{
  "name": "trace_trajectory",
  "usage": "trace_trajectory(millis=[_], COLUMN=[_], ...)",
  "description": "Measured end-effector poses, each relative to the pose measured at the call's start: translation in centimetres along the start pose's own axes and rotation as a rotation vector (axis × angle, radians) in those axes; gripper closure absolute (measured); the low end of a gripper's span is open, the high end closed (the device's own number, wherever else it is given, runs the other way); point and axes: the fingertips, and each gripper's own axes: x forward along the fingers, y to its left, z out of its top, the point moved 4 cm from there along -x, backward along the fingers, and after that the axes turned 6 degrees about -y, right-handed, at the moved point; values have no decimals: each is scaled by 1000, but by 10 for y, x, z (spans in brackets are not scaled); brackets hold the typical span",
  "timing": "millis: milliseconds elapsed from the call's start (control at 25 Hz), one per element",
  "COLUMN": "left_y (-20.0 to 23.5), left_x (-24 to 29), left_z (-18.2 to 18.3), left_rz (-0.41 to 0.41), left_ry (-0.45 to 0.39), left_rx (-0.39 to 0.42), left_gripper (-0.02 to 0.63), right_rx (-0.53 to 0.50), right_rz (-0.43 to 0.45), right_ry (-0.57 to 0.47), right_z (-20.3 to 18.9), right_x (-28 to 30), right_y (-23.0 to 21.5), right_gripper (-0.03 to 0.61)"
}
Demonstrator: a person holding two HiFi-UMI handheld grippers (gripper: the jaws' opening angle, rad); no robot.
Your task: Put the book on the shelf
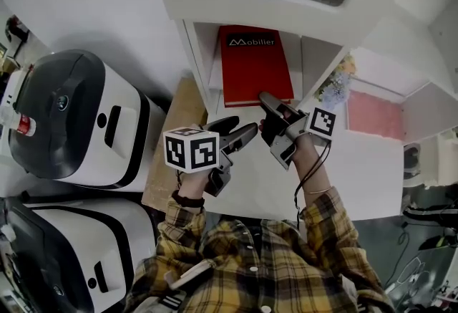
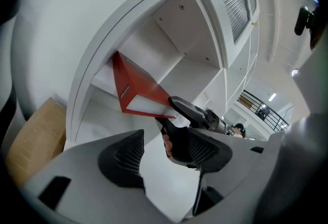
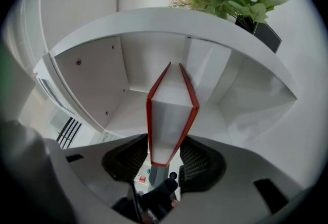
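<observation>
Red book (image 1: pixel 254 64) is seen inside the shelf (image 1: pixel 207 64) compartment, its near corner gripped between the right tongs (image 1: pixel 267 112). Left tongs (image 1: pixel 244 125) are held wide apart, empty, just beside, off the book.

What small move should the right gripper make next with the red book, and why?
Probably push the red book a little deeper into the shelf compartment. The right gripper holds the book's near end with its pads on both covers. That end seems to sit about at the compartment's front, and the rest is inside. The left gripper is open and empty.
</observation>
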Motion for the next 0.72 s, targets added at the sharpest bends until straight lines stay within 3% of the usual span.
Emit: trace_trajectory(millis=[280, 400, 520, 720], left_y=[-15, -22, -31, -56], left_x=[-13, -15, -18, -25], left_z=[-9, -11, -14, -25], left_rz=[5, 3, -2, -37], left_ry=[-24, -40, -58, -109], left_rx=[22, 35, 69, 126], left_gripper=[336, 336, 348, 384], right_rx=[-10, -52, -135, -367], right_rz=[45, 45, 35, 58], right_ry=[-2, 28, 47, 64], right_z=[-5, -13, -22, -41], right_x=[-7, -16, -31, -67], right_y=[8, 8, 13, 40], right_gripper=[311, 308, 310, 322])
